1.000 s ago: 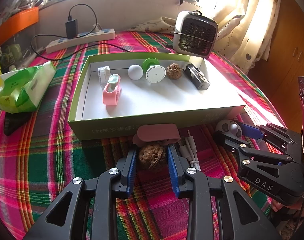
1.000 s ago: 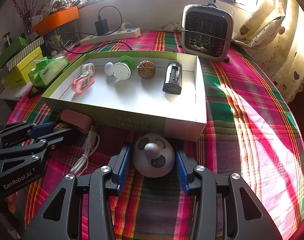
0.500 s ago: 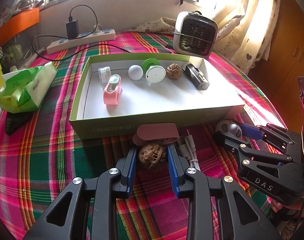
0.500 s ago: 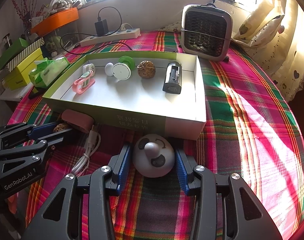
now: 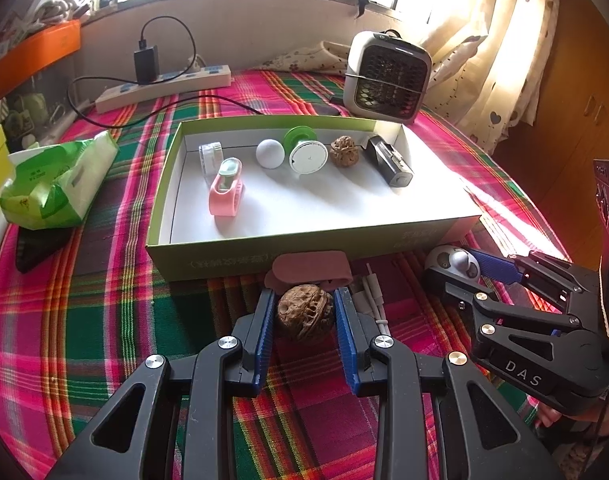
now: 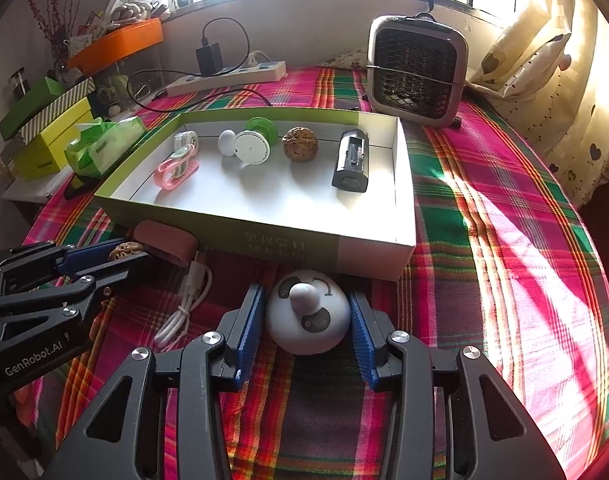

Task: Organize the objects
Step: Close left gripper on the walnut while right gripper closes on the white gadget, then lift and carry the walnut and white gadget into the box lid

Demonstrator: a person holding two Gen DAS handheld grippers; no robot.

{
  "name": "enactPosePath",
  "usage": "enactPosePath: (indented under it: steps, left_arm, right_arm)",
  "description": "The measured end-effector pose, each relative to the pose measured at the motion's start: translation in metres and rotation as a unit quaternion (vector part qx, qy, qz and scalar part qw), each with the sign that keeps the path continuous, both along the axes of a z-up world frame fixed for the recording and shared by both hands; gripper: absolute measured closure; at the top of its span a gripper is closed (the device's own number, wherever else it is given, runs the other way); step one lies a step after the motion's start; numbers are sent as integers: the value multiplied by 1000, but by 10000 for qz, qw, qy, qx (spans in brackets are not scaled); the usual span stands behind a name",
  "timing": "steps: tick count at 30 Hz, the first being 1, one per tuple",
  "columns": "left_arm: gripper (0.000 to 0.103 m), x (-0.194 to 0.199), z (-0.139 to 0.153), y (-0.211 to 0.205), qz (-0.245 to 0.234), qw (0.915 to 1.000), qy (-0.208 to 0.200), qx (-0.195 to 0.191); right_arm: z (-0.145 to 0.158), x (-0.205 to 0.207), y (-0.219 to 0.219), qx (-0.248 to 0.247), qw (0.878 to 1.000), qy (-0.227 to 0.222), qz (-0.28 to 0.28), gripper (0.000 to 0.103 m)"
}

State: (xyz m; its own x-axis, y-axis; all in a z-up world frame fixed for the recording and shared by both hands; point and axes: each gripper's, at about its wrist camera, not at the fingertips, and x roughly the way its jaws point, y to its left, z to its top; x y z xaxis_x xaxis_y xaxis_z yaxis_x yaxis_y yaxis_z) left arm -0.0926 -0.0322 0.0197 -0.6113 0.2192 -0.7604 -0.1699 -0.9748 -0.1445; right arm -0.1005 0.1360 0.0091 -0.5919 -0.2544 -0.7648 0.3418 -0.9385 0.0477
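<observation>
**Desk:** What is each tool doing on the plaid tablecloth (image 6: 504, 240)?

**Photographer:** The left gripper (image 5: 304, 312) is clamping a walnut (image 5: 304, 312) between its blue pads, just in front of the near wall of the green-sided box (image 5: 304, 240). A pink case (image 5: 310, 270) is lying right behind the walnut, against the box, and a white cable (image 5: 370, 300) is resting just to its right. The right gripper (image 6: 306, 316) is closing on a white dome toy (image 6: 306, 316) with a grey knob, also near the box's front wall, further right. Both pads are pressing its sides.

**Desk:** And the box?

**Photographer:** It is sitting open in the middle of the table, holding a row along its far wall. From left: a small clear jar (image 5: 210, 154), a pink clip holder (image 5: 224, 192) nearer than the jar, a white ball (image 5: 269, 153), a green-and-white spool (image 5: 306, 152), a second walnut (image 5: 344, 152) and a black rectangular device (image 5: 389, 161) at the right. The near half of the floor is lying bare.

**Desk:** Around it?

**Photographer:** A green tissue pack (image 5: 56, 184) is lying left of the box, a power strip (image 5: 164, 88) far left, a small fan heater (image 5: 386, 76) far right.
</observation>
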Motion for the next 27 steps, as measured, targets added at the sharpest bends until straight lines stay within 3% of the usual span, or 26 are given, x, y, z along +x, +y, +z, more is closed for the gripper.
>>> enactPosePath:
  steps: [27]
  left_arm:
    - [76, -1, 29, -1, -6, 9996, 294, -1]
  right_arm:
    - [30, -1, -9, -144, 9992, 325, 175, 60]
